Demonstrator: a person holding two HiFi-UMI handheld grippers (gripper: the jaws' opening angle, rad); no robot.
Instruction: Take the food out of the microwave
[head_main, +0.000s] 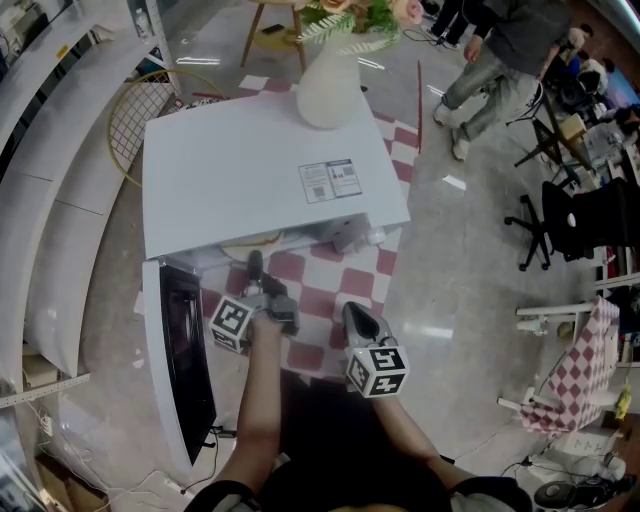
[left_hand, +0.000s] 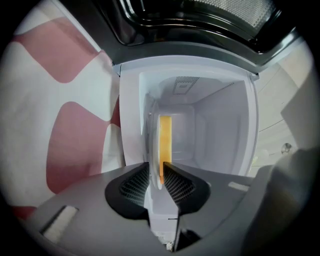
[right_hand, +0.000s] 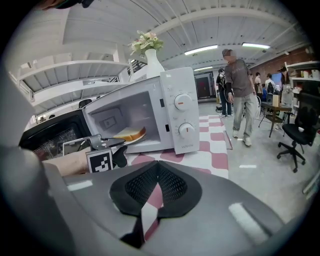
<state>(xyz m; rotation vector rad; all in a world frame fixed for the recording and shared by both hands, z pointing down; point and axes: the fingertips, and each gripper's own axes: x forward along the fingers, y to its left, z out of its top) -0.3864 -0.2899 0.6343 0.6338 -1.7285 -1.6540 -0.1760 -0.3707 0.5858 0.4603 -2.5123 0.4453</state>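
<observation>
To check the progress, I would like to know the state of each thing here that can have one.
Microwave door: open.
Plate: inside the microwave, carrying the bread.
Left tongs: closed on the plate rim.
Right tongs: shut, empty, away from the microwave.

Lab-like open hall — office chair, polished floor, strip-lit ceiling.
</observation>
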